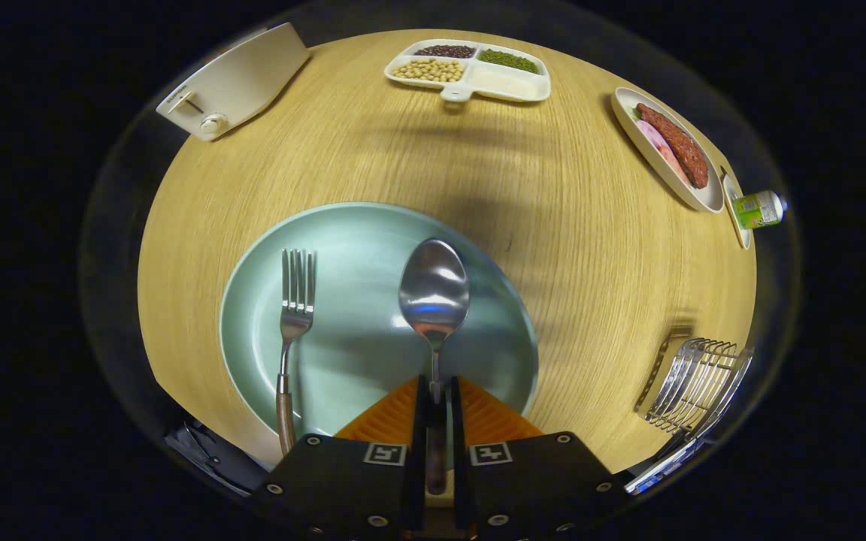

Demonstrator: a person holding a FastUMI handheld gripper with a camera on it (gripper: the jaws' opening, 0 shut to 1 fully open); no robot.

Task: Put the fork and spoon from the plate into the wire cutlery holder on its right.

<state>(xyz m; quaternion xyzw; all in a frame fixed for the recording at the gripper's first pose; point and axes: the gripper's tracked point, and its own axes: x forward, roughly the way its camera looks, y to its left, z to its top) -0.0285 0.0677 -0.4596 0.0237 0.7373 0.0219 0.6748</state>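
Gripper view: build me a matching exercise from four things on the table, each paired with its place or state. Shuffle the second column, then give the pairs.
Column one:
1. spoon
2. fork
3. wire cutlery holder
4. divided tray

Column two:
A. far across the table, holding beans
B. handle clamped between the fingers of the gripper
C. empty, right of the plate
D. lying on the plate, left of the fingers

Pairs: 1-B, 2-D, 3-C, 4-A
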